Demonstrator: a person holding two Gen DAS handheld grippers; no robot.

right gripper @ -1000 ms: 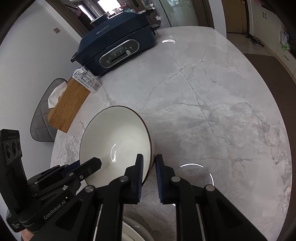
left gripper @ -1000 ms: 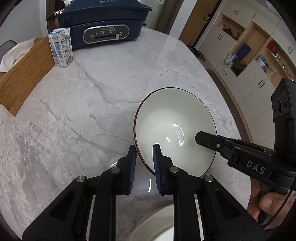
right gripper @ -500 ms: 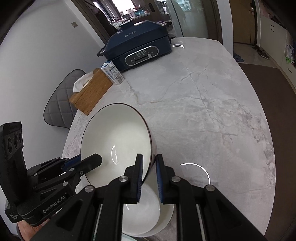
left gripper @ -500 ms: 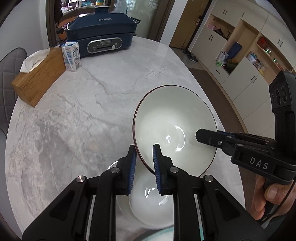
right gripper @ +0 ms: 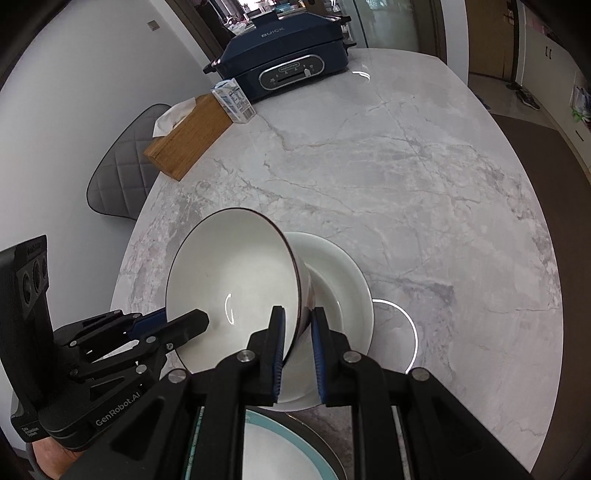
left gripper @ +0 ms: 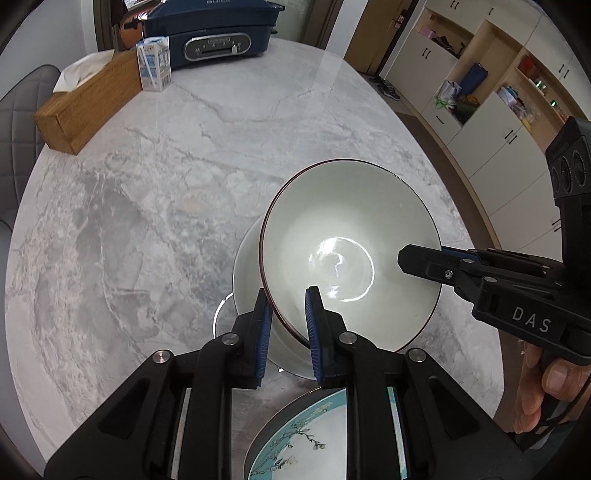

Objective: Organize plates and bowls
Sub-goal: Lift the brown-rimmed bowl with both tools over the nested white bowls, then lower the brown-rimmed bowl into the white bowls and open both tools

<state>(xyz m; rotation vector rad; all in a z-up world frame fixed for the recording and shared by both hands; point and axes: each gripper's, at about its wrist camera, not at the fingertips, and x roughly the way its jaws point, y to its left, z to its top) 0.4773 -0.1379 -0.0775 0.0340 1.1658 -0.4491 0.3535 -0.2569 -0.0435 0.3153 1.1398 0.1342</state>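
Dark-rimmed bowl [left gripper: 347, 251], rim clamped by left gripper [left gripper: 288, 325] and right gripper [right gripper: 297, 350], has moved over white bowl [right gripper: 343, 280]; nesting next.

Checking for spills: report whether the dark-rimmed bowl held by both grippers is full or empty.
Empty. The dark-rimmed bowl shows a bare white glossy inside with only light reflections in both wrist views.

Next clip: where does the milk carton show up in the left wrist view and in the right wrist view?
Left wrist view: the milk carton stands at the upper left, between the wooden tissue box and the blue cooker.
Right wrist view: the milk carton is at the upper middle, left of centre.
Shared landmark: the blue cooker just behind the carton.
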